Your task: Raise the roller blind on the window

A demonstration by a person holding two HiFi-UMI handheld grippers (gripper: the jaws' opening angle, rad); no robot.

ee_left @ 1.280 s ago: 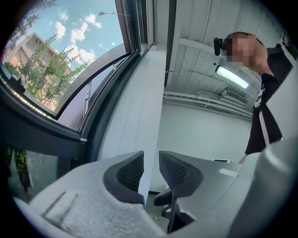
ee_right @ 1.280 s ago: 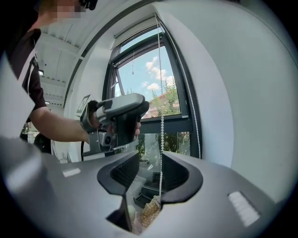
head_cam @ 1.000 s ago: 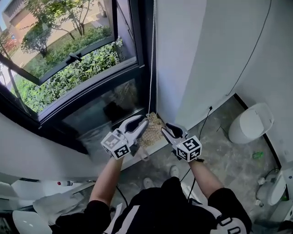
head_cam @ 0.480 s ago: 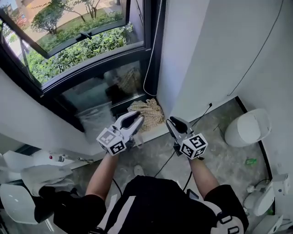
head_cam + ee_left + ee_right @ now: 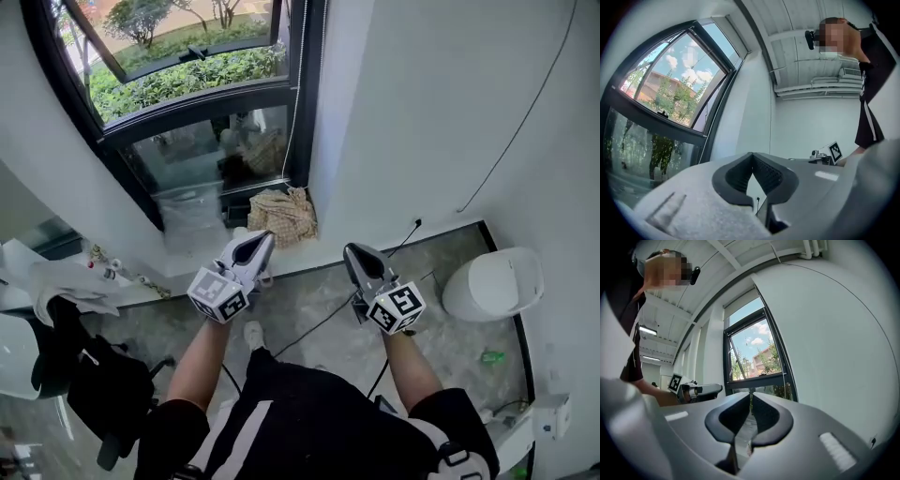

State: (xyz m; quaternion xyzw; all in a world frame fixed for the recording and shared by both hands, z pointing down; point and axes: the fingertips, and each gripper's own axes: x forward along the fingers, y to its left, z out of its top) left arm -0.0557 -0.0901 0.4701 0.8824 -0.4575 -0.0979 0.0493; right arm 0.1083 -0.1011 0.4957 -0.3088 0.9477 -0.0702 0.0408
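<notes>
A bare room is shown from above: grey stone floor (image 5: 450,342), white wall (image 5: 422,112). The roller blind (image 5: 740,301) is gathered at the top edge of the window (image 5: 187,84). The left gripper (image 5: 257,242) is clenched empty. The right gripper (image 5: 356,253) has just been closing; a slit remains, nothing inside. A crumpled cloth (image 5: 284,214) lies at the sill's right end.

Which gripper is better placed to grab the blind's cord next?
Left, probably. In the head view the left gripper sits nearer the pull cord by the window frame than the right gripper, whose empty jaws have just been closing. Neither touches it, and the left's shut jaws must open first.
</notes>
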